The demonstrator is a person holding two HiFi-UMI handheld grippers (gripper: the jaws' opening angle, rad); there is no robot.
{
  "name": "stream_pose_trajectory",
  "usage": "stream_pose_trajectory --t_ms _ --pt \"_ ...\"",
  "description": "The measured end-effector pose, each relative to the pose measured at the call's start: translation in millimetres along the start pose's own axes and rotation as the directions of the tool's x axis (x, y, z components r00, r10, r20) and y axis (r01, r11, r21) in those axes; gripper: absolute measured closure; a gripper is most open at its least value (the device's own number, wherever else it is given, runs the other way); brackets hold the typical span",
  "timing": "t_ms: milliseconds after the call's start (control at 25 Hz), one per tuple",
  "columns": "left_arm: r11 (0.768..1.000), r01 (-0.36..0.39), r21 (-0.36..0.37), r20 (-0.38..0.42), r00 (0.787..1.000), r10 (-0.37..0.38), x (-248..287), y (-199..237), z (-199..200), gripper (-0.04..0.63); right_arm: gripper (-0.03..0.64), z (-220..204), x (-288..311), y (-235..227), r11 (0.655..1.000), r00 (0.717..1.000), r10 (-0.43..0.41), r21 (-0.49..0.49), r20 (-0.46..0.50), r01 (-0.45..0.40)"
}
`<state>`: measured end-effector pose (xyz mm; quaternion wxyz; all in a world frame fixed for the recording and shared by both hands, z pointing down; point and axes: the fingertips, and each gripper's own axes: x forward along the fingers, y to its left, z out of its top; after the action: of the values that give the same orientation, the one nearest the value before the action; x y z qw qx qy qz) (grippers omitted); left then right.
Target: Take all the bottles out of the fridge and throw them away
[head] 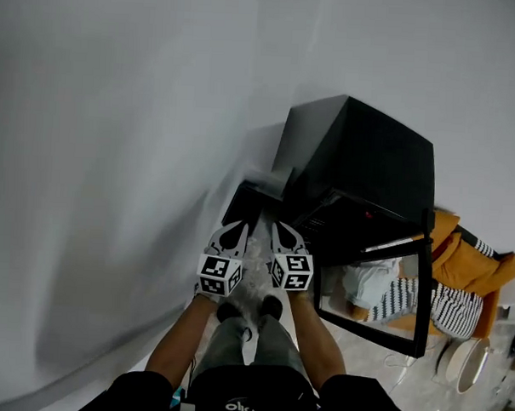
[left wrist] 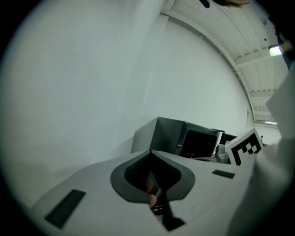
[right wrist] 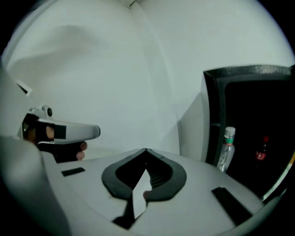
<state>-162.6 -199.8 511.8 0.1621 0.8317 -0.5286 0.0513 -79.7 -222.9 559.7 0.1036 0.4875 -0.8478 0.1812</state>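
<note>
A black mini fridge (head: 362,162) stands against the white wall with its glass door (head: 381,291) swung open. In the right gripper view its dark inside holds a clear bottle with a white cap and green label (right wrist: 227,148), and deeper in a dark bottle with a red label (right wrist: 262,150). My left gripper (head: 239,229) and right gripper (head: 278,229) hang side by side in front of me, left of the fridge's opening and apart from it. Both are shut with nothing between the jaws, as the left gripper view (left wrist: 150,151) and the right gripper view (right wrist: 146,149) show.
A dark low thing (head: 245,204) lies on the floor left of the fridge. Beyond the open door are orange cushions with a striped cloth (head: 458,294) and a round white thing (head: 464,363). My feet (head: 249,309) stand below the grippers. The white wall (head: 115,152) fills the left.
</note>
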Motion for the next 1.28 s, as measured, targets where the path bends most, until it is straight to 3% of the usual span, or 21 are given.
stream_pose_trajectory --t_ms 200,520,920,1280 --pt "0.997 0.077 0.02 0.022 0.997 -0.077 -27.9 -43.8 41.8 0.589 0.609 49.7 -61.8 9.9 0.999 0.998 -0.042 0.015 0.048 0.042" --pt "0.983 0.168 0.069 0.034 0.985 -0.171 -41.1 -126.0 63.3 0.589 0.61 83.8 -150.8 -16.0 0.993 0.986 -0.115 0.005 0.123 0.115" --pt "0.972 0.192 0.137 0.026 0.98 -0.197 -56.9 -228.4 66.4 0.589 0.609 81.2 -282.0 -83.4 0.985 0.97 -0.174 0.006 0.17 0.175" --pt "0.948 0.258 0.184 0.035 0.963 -0.268 -52.5 -323.2 70.4 0.589 0.61 69.5 -372.3 -128.6 0.968 0.944 -0.249 0.061 0.217 0.242"
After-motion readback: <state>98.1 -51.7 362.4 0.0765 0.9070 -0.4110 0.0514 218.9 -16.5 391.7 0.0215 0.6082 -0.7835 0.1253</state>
